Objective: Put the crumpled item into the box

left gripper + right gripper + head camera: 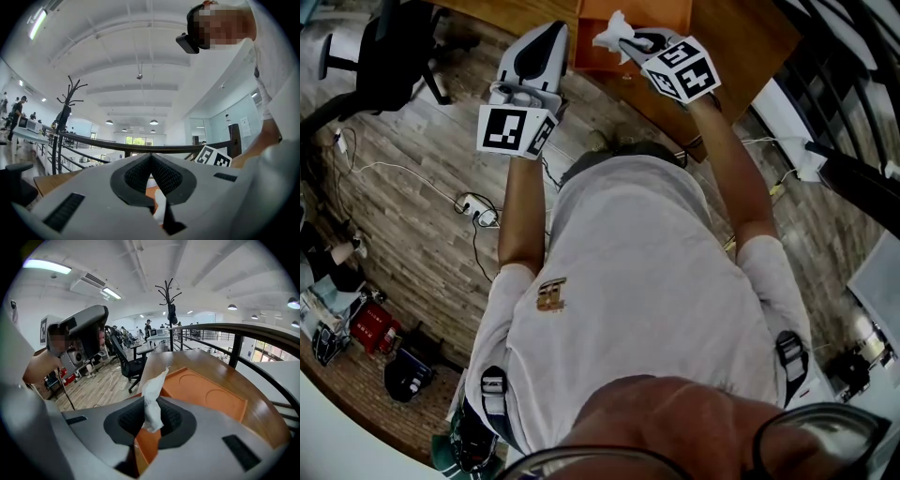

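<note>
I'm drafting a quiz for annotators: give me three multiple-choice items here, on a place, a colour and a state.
1. Where is the crumpled white paper? A. in a drawer B. pinched in the right claw C. on a shelf
2. What colour is the shallow rectangular plastic box? A. blue B. orange C. green
3. How do the left claw's jaws stand? A. tips together, nothing gripped B. wide apart C. closed on a cup
Answers: 1 B, it sticks up from that claw's grip; 2 B, plainly orange; 3 A, the tips meet.
</note>
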A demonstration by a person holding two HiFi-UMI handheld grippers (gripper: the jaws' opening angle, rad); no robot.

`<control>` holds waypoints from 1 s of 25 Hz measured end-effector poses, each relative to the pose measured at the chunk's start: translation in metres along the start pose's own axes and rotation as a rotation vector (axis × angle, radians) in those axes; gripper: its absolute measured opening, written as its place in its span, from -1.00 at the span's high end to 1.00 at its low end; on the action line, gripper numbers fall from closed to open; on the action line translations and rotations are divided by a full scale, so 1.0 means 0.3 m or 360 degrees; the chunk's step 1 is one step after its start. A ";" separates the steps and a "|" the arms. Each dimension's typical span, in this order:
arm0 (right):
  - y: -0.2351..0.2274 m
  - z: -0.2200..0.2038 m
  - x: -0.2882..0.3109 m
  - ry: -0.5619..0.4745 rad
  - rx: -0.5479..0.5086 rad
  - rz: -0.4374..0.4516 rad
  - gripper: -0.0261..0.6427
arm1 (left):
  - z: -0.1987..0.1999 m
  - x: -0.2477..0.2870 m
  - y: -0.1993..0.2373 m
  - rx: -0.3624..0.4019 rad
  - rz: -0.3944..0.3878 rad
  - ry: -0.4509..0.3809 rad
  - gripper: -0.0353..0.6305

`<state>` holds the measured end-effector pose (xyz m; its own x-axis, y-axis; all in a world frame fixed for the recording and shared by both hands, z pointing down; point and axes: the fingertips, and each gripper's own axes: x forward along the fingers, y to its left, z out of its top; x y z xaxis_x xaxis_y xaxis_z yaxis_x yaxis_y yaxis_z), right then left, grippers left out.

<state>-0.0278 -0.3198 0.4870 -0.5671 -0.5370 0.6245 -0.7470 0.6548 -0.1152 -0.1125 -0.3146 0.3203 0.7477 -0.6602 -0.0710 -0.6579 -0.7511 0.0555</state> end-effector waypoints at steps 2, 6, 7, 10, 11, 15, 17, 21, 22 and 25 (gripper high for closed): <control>-0.004 -0.019 0.023 0.0058 0.0000 0.0021 0.72 | -0.004 0.003 0.008 -0.0006 0.0001 0.0001 0.83; -0.013 -0.046 0.074 0.0145 0.0002 0.0065 0.72 | -0.021 0.014 0.037 -0.0018 0.0009 0.0012 0.83; -0.015 -0.054 0.084 0.0164 0.0004 0.0071 0.72 | -0.025 0.015 0.041 -0.0020 0.0010 0.0015 0.83; -0.021 -0.078 0.113 0.0227 0.0013 0.0085 0.72 | -0.033 0.014 0.054 -0.0023 0.0013 0.0022 0.83; -0.023 -0.086 0.123 0.0248 0.0014 0.0088 0.72 | -0.035 0.012 0.059 -0.0024 0.0015 0.0024 0.83; -0.030 -0.121 0.152 0.0316 0.0019 0.0118 0.72 | -0.045 0.007 0.069 -0.0026 0.0024 0.0034 0.83; -0.032 -0.133 0.161 0.0346 0.0024 0.0134 0.72 | -0.048 0.007 0.073 -0.0027 0.0027 0.0041 0.83; -0.041 -0.153 0.184 0.0414 0.0032 0.0149 0.72 | -0.056 0.011 0.089 -0.0028 0.0033 0.0055 0.83; -0.044 -0.166 0.187 0.0432 0.0041 0.0152 0.72 | -0.060 0.010 0.089 -0.0028 0.0034 0.0058 0.83; -0.051 -0.177 0.186 0.0441 0.0067 0.0155 0.72 | -0.067 0.010 0.085 -0.0031 0.0035 0.0066 0.83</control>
<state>-0.0296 -0.3316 0.5646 -0.5247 -0.3033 0.7954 -0.7108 0.6702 -0.2133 -0.1252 -0.3360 0.3414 0.7363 -0.6761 -0.0281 -0.6728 -0.7359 0.0758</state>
